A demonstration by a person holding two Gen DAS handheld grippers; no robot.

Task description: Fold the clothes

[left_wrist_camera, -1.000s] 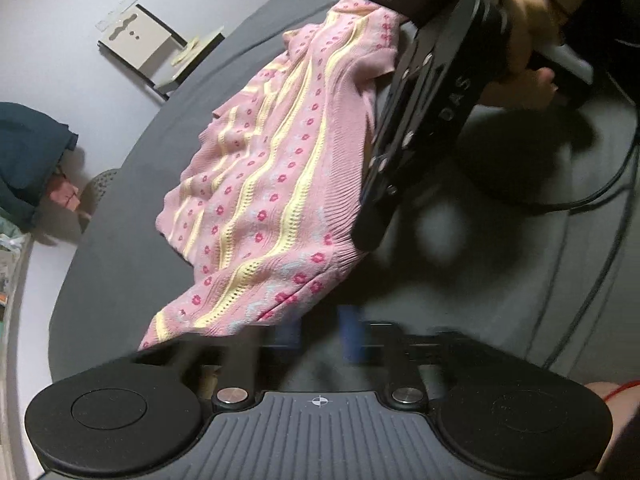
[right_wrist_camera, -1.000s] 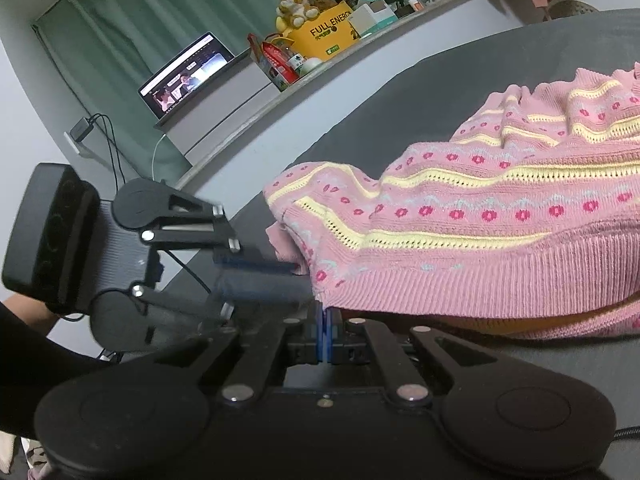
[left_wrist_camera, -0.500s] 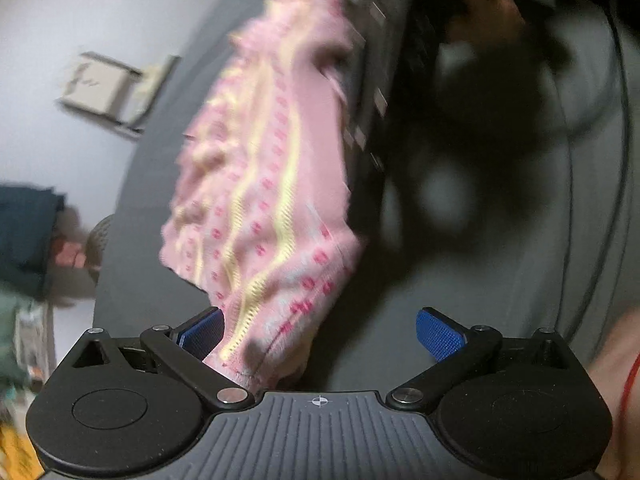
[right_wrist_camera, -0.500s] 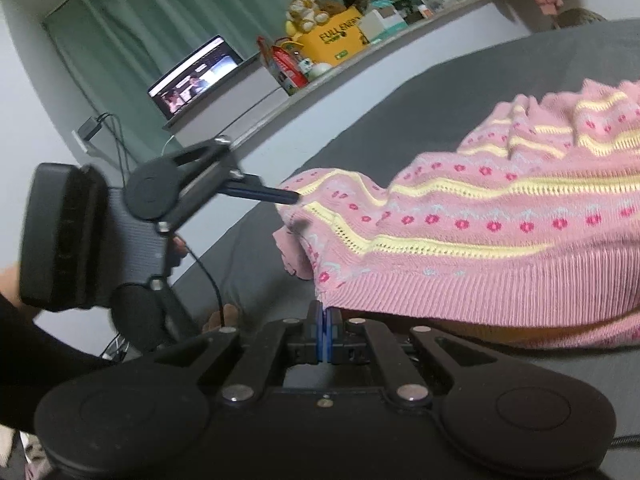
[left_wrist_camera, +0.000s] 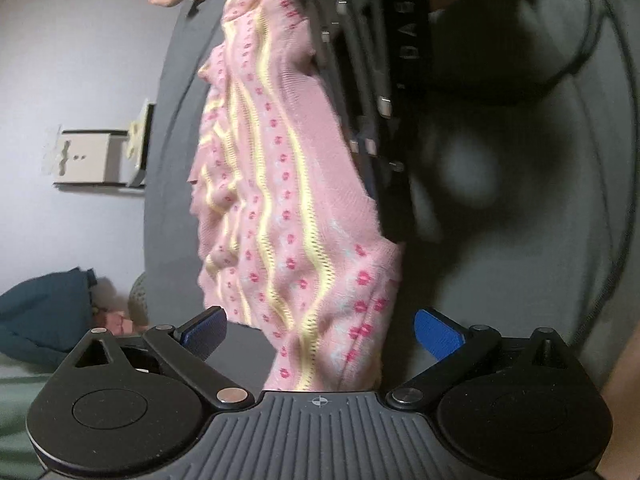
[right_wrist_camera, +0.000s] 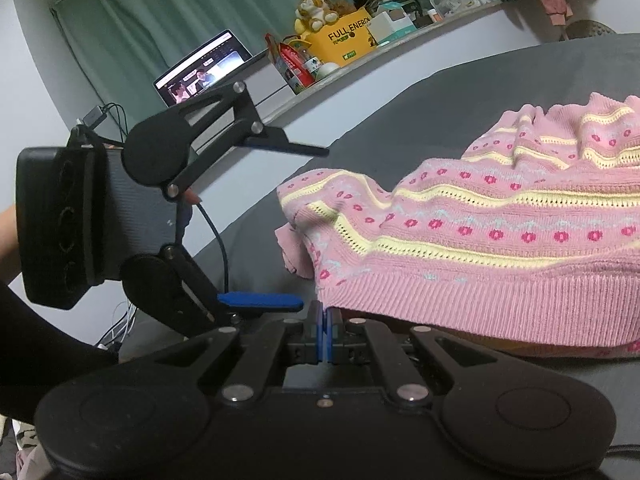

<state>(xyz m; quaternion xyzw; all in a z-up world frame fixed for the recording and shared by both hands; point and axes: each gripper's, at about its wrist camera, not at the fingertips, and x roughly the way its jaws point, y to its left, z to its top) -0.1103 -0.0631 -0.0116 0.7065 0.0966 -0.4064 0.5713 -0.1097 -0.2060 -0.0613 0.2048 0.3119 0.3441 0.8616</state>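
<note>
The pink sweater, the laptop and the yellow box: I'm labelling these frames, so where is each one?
pink sweater (right_wrist_camera: 500,240): right wrist view, on its patterned knit above the ribbed hem.
laptop (right_wrist_camera: 204,68): right wrist view, on its lit screen.
yellow box (right_wrist_camera: 344,40): right wrist view, on its printed front face.

Your left gripper (right_wrist_camera: 296,224) is spread wide, jaws closing slightly, pads touching nothing. Your right gripper (right_wrist_camera: 324,330) is clamped fully shut, blue pads pressed together.

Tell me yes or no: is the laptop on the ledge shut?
No; the laptop stands open on the grey ledge, its screen lit.
</note>
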